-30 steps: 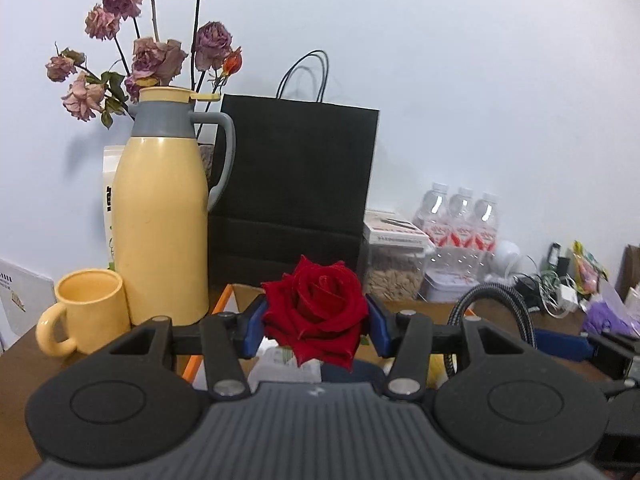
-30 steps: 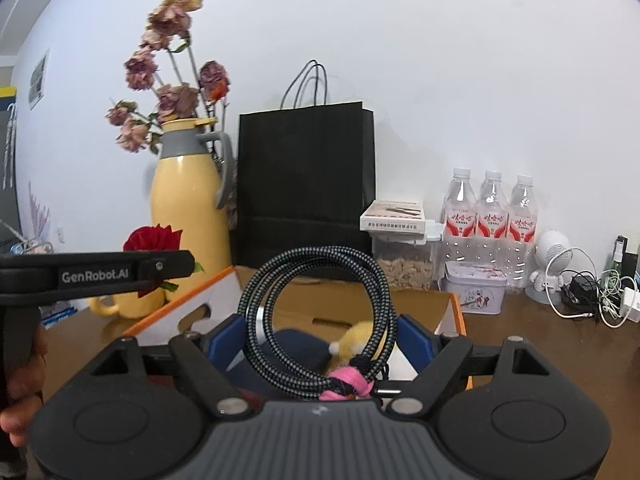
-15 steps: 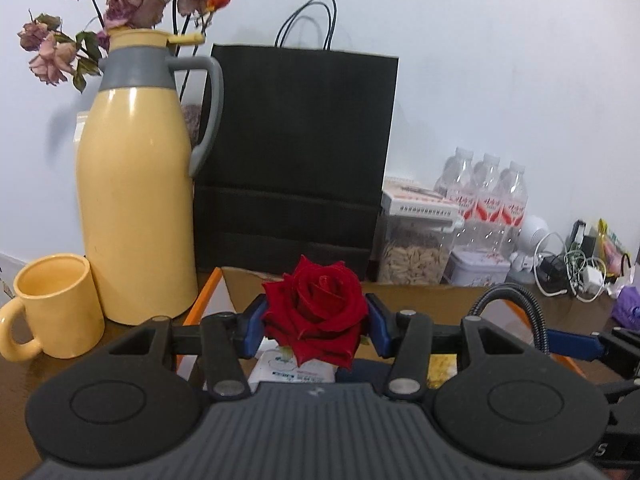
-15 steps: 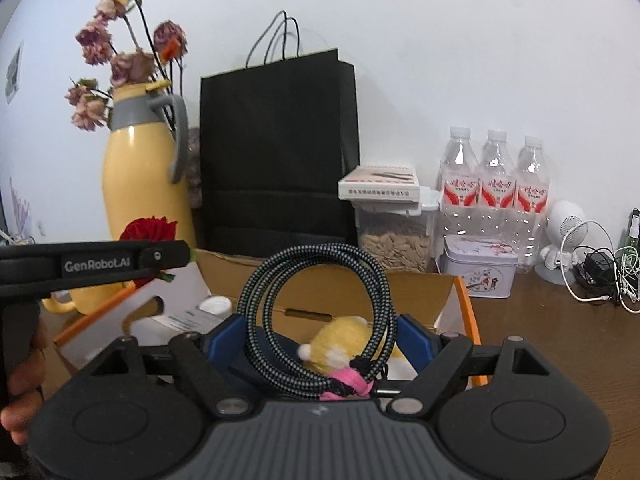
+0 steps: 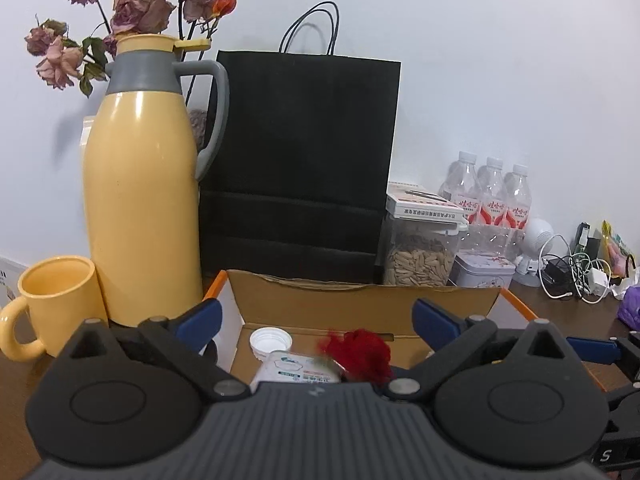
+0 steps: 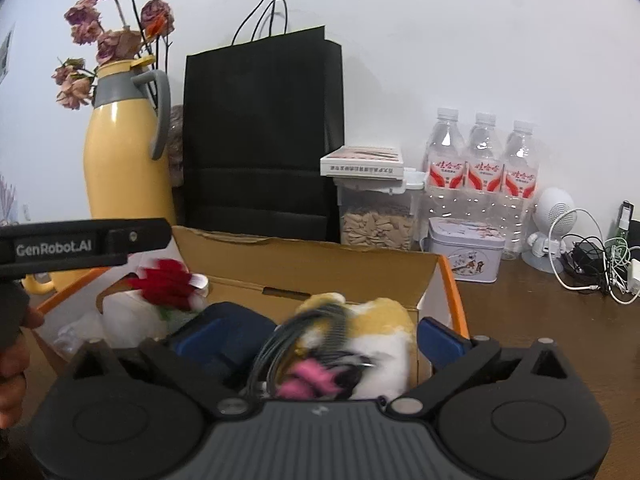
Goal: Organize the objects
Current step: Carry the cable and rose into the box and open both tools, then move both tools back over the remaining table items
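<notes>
Now both grippers' fingers wide apart; rose & cable loose.

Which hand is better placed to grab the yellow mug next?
Left, probably: the left gripper, jaws just opened and the rose dropping free between them, is beside the yellow mug.

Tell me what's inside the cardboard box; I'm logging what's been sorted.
Inside the cardboard box: a red rose, coiled cable, yellow plush toy, white cap, wipes packet and something dark blue. Anything beneath is covered.
</notes>
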